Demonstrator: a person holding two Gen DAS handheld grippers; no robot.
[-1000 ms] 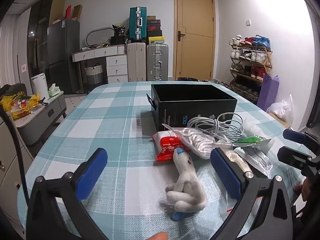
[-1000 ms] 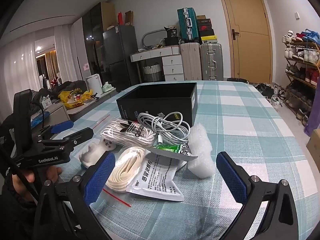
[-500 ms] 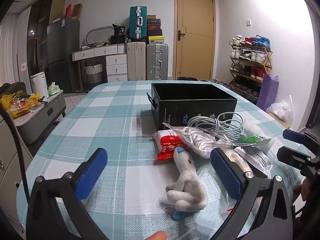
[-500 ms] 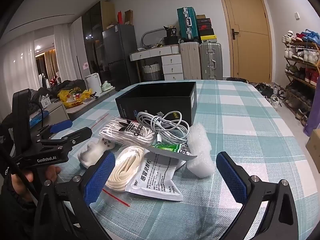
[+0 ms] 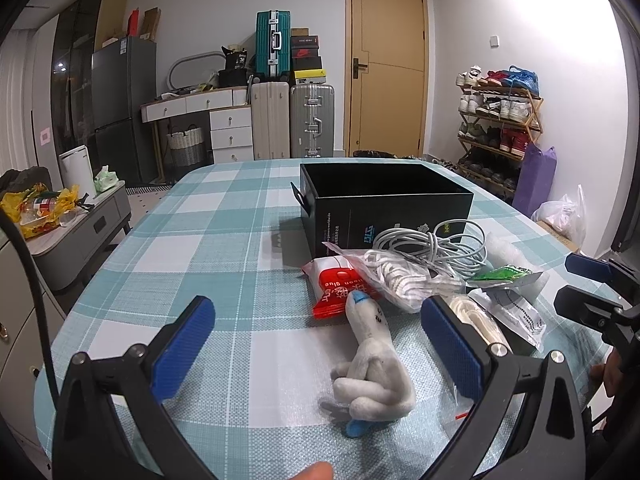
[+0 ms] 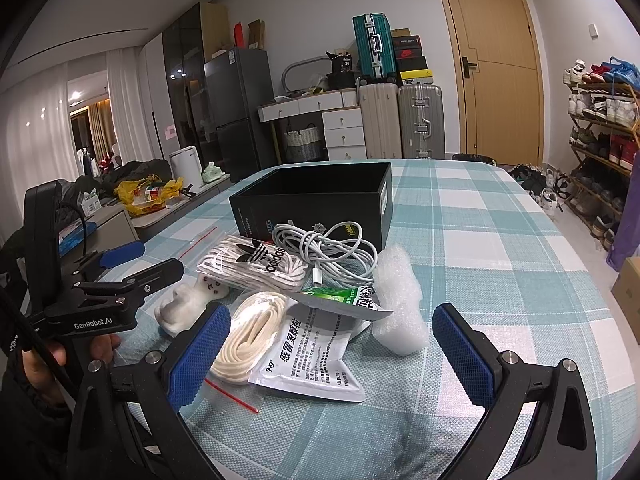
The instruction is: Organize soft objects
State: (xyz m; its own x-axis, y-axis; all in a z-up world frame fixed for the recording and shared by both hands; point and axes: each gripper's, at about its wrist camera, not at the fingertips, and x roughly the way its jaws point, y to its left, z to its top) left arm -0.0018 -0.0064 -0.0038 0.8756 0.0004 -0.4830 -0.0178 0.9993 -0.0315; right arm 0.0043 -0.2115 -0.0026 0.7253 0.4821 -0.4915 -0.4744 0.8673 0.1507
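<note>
Left tongs [image 5: 316, 336] wide, empty, grey plush toy [image 5: 374, 364] lying between the pads; right tongs [image 6: 332, 348] wide, empty, over the medicine sachet [image 6: 308, 356] and bagged cream laces [image 6: 248, 336]. Black box [image 6: 320, 200] open behind the pile (likely the drop spot). Risk: items overlap, so a pinch may drag the white cable [image 6: 332, 248] or bubble wrap [image 6: 400, 300] along. Bench [image 5: 200, 240] bare on the left, edge close to the near side, box rim needs clearing

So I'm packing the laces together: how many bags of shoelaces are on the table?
2. The white striped laces lie in front of the black box, left of the cable; the cream laces lie nearer, beside the medicine sachet. More may be hidden underneath.
</note>
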